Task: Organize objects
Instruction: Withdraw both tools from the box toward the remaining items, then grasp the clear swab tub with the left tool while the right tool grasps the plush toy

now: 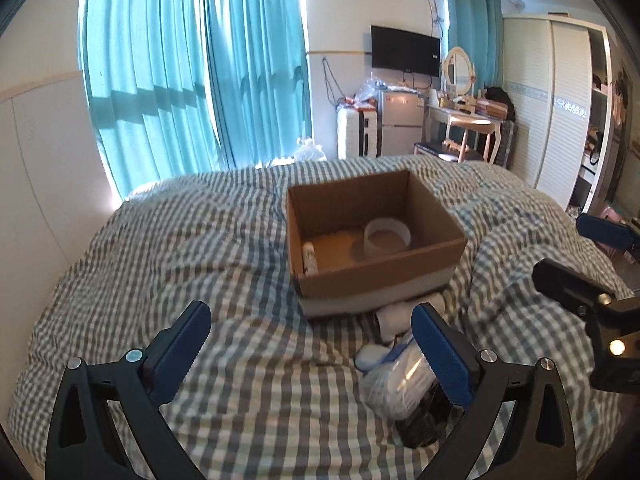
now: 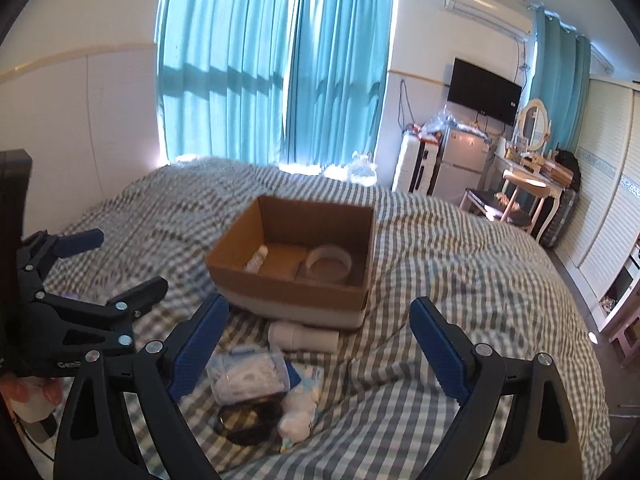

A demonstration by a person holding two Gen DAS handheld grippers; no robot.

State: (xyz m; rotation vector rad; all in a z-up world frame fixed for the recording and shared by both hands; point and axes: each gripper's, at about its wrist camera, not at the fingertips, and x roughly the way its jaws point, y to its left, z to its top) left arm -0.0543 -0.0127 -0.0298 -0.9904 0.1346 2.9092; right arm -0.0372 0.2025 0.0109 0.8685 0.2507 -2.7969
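An open cardboard box [image 1: 400,272] [image 2: 280,292] stands on the checked bedspread. Inside lie a clear tape roll [image 1: 387,236] [image 2: 329,265] and a small white tube [image 1: 309,258] [image 2: 256,261]. In front of the box lie a white cylinder [image 2: 304,337] [image 1: 394,316], a clear plastic case [image 2: 248,374] [image 1: 396,384], a black ring-shaped item [image 2: 248,420] and a small white soft item [image 2: 298,416]. My left gripper [image 1: 312,350] [image 2: 116,258] is open and empty, left of the pile. My right gripper [image 2: 316,344] [image 1: 568,248] is open and empty above the pile.
The checked bedspread [image 1: 200,240] [image 2: 460,280] covers the whole bed. Teal curtains [image 1: 192,80] hang behind it. A small fridge [image 1: 400,124], a dressing table with mirror [image 1: 460,80] and a white wardrobe [image 1: 552,100] stand at the far right.
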